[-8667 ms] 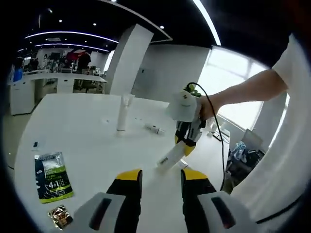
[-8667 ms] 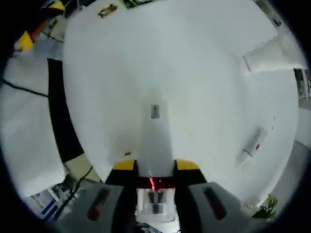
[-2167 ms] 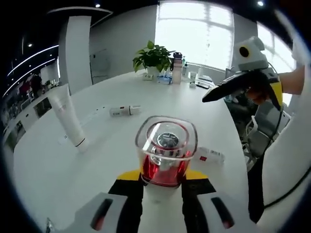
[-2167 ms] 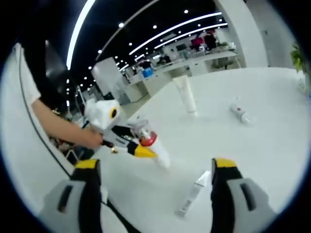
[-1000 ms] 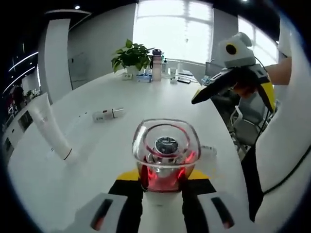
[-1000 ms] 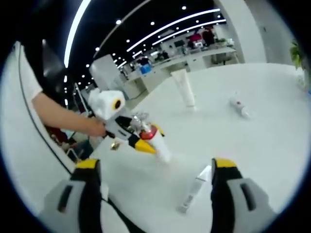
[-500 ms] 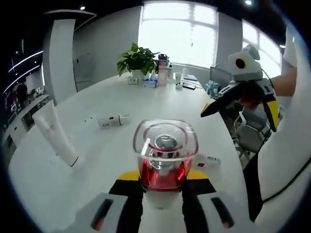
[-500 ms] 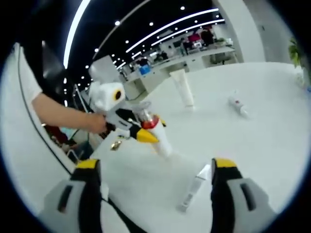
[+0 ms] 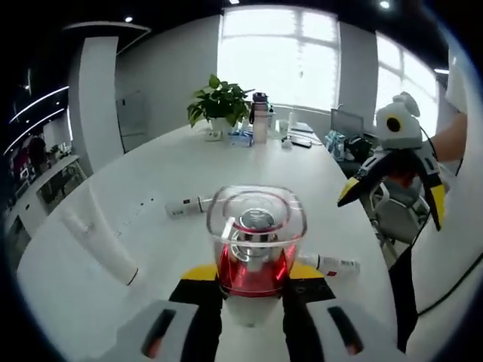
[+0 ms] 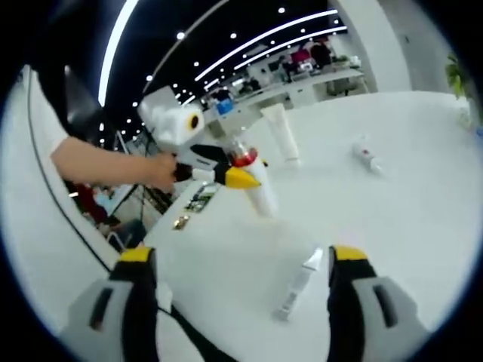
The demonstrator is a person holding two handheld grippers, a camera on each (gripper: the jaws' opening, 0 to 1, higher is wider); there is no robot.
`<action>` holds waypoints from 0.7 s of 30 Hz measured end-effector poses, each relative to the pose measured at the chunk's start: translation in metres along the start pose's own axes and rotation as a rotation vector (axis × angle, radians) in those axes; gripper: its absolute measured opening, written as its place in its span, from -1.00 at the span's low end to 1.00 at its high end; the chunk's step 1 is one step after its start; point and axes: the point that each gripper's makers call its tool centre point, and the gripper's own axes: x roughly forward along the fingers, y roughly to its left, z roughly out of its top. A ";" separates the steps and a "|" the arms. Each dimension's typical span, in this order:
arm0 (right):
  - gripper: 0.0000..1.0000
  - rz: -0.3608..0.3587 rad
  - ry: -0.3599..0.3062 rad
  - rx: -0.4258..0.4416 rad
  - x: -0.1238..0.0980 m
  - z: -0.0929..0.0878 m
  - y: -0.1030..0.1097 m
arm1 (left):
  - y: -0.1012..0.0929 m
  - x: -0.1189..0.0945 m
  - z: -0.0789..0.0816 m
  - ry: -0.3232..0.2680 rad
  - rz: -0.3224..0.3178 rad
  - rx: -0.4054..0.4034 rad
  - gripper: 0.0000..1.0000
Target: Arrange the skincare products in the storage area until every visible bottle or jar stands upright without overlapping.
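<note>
Left gripper view: left gripper (image 9: 250,280), yellow-tipped jaws clamped on the white bottle with red collar and clear domed cap (image 9: 256,241), cap end facing the camera. Below and beyond it, the white round-edged table (image 9: 173,170). Left of the bottle, a white squeeze tube standing on its cap (image 9: 102,245), near the table's left edge. Beyond the bottle, a small white tube with a red mark (image 9: 190,205) lies flat. To the right, just past the jaw, a slim white tube with red print (image 9: 337,265) lies flat close to the table's right edge. Broad bare surface between the lying tube and the potted green plant (image 9: 219,102) at the far edge. Right gripper (image 9: 392,181) hovers off the table's right side, jaws spread wide.

Right gripper view: right gripper (image 10: 238,264), jaws wide apart and empty. Slim white tube (image 10: 296,285) lies between them on the table (image 10: 392,211), near the near edge. Left gripper (image 10: 226,175), in a person's hand (image 10: 162,170), holds the bottle (image 10: 255,185) tilted, base low toward the table; contact unclear. Standing tube (image 10: 283,136) and small lying tube (image 10: 364,157) beyond, well apart. Open table to the right.
</note>
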 end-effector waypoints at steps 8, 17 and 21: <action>0.84 -0.018 -0.005 0.021 -0.008 0.001 -0.015 | 0.020 0.006 0.008 -0.012 0.006 -0.012 -0.42; 0.85 0.006 0.042 0.015 0.002 0.000 -0.019 | 0.060 -0.007 0.003 -0.002 0.038 -0.021 -0.42; 0.85 0.013 0.033 0.037 0.012 0.009 -0.019 | 0.081 -0.020 -0.004 0.001 0.053 -0.038 -0.42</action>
